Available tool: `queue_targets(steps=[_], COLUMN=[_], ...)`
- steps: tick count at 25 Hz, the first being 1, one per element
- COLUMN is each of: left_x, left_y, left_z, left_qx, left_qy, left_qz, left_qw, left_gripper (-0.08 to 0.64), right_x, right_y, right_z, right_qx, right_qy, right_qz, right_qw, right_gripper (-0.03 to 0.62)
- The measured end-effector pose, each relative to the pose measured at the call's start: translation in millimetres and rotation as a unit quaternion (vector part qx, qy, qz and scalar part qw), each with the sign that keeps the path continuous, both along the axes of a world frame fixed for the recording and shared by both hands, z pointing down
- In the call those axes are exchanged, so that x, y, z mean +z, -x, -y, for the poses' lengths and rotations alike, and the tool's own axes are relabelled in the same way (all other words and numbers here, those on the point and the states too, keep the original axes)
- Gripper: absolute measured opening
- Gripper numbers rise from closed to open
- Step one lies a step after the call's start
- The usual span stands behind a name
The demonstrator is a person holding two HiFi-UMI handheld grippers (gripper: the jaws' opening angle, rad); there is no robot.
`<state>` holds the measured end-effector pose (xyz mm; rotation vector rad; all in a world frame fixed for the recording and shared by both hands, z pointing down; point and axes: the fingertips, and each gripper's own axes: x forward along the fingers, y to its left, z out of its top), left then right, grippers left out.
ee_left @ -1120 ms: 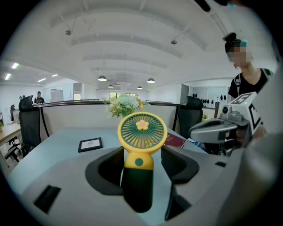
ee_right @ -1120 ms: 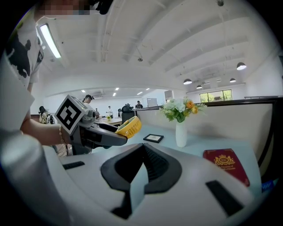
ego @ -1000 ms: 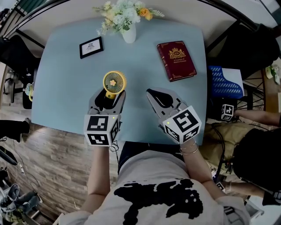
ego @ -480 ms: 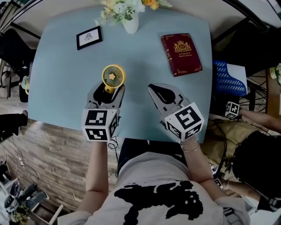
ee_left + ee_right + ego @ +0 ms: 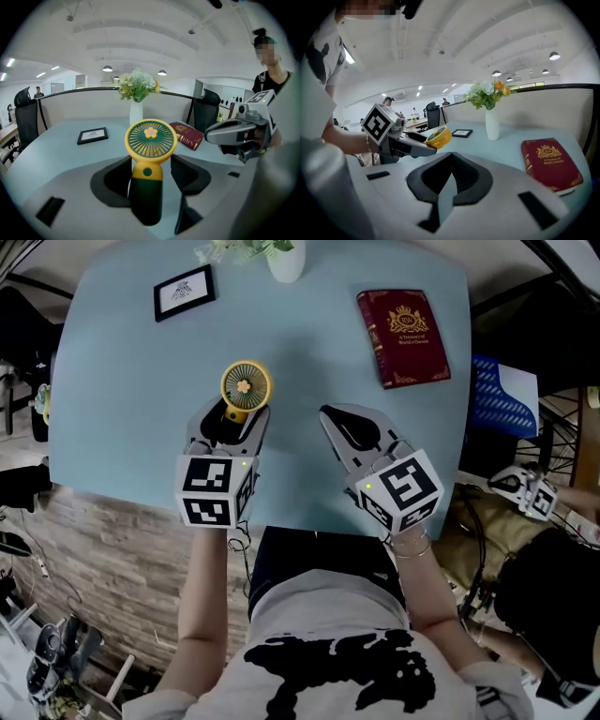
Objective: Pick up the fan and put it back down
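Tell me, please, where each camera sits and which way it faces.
Head view: on the person's head, looking steeply down at the table; torso, forearms, left gripper and right gripper show.
Left gripper view: on that gripper, looking at the fan between its jaws; right gripper alongside.
Right gripper view: on that gripper, facing across the table; closed jaws and left gripper show.
Both gripper views share the vase and red book.

We see a fan (image 5: 149, 140) of smooth, slightly glossy plastic, a matt, smooth tabletop (image 5: 122, 381), a book (image 5: 403, 324) with a leather-look cover and gilt stamping, a glossy vase (image 5: 136, 114) that looks ceramic, and a wood-grain plank floor (image 5: 103, 549).
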<state>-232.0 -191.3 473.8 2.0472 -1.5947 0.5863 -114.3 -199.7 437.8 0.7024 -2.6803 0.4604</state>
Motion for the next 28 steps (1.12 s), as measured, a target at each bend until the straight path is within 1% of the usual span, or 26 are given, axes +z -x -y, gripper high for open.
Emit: queue_targets(steps=[2, 6, 10, 18, 23, 28], left_x=[9, 22, 40, 75, 91, 104], left_y=[0, -2, -4, 0, 3, 2], left_z=[1, 11, 12, 17, 20, 21], left_qx=[0.000, 0.013, 0.022, 0.023, 0.019, 0.026], left_qy=[0.006, 0.008, 0.023, 0.048, 0.063, 0.075], left_qz=[-0.002, 0.008, 0.011, 0.014, 0.017, 0.024], left_qw=[1.0000, 0.9999, 0.9995, 0.9985, 0.9977, 0.9966], left_gripper=[0.273, 0.273, 0.273, 0.272, 0.272, 0.273], right_x=[8, 21, 32, 48, 60, 62], right_y=[1, 7, 13, 14, 16, 20], right_z=[-1, 4, 4, 9, 10, 12], right_qx=[0.001, 0.001, -0.001, 0.005, 0.000, 0.001], right_qy=[0.009, 0.015, 0.023, 0.035, 0.042, 0.041], right_qz=[-0.002, -0.004, -0.004, -0.009, -0.020, -0.021], right_qw=[1.000, 1.000, 1.000, 0.999, 0.999, 0.999], right_gripper=[0.005, 0.005, 0.005, 0.005, 0.005, 0.005])
